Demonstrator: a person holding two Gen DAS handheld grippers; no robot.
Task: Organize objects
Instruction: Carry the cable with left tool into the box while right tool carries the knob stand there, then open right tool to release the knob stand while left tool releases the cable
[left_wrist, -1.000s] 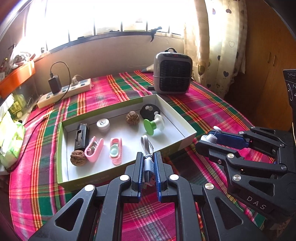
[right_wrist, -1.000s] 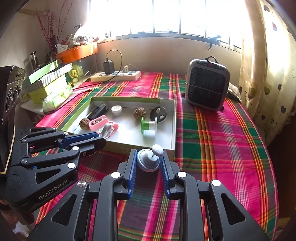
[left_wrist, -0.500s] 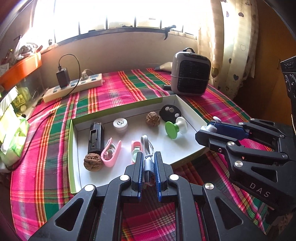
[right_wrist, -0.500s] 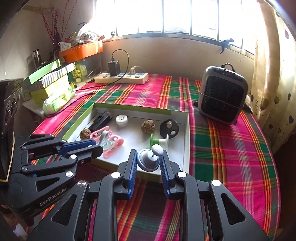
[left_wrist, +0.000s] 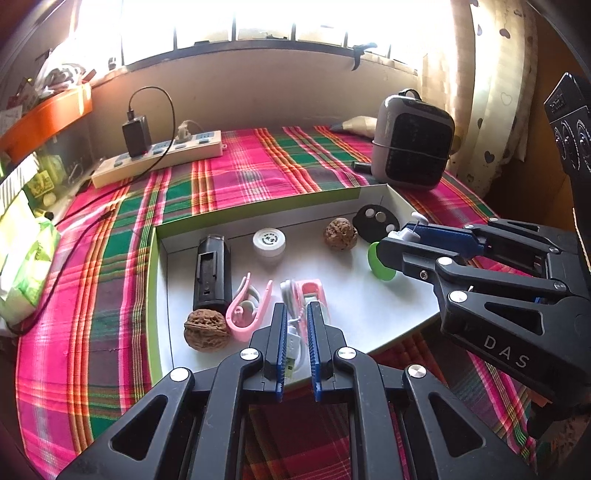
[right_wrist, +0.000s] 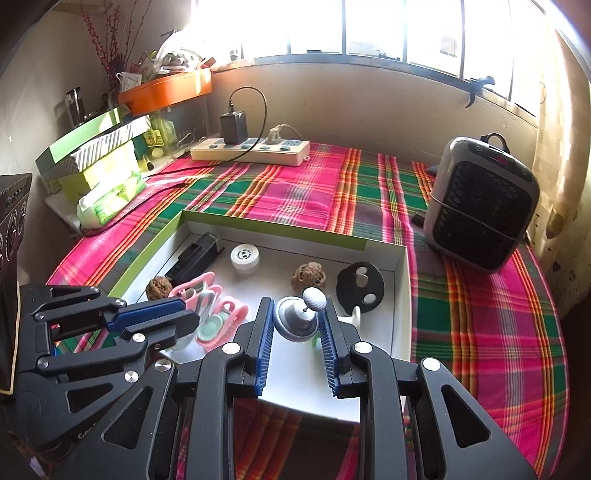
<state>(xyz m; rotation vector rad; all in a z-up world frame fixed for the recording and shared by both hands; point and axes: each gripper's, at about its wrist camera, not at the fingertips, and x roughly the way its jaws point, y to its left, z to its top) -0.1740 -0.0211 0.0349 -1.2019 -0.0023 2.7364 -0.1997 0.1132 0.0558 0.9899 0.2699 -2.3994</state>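
A shallow white box with a green rim (left_wrist: 258, 208) (right_wrist: 273, 224) lies on the plaid cloth. In it are a black oblong device (left_wrist: 212, 273), a white round cap (left_wrist: 269, 242), two walnuts (left_wrist: 205, 330) (left_wrist: 340, 234), a black disc (left_wrist: 376, 221), a green spool (left_wrist: 380, 264) and pink clips (left_wrist: 247, 310). My left gripper (left_wrist: 296, 308) is shut on a short white USB cable (left_wrist: 293, 332) over the box's near side. My right gripper (right_wrist: 297, 306) is shut on a grey spinning top with a white knob (right_wrist: 297, 323), over the box's near right corner.
A grey heater (left_wrist: 412, 144) (right_wrist: 480, 206) stands at the back right. A power strip with a black charger (left_wrist: 159, 158) lies along the back wall. A tissue pack (left_wrist: 26, 266) and stacked boxes (right_wrist: 92, 155) sit at the left edge.
Both grippers have moved forward and now reach over the box's near edge, each still holding its object. The things in the box have not moved.
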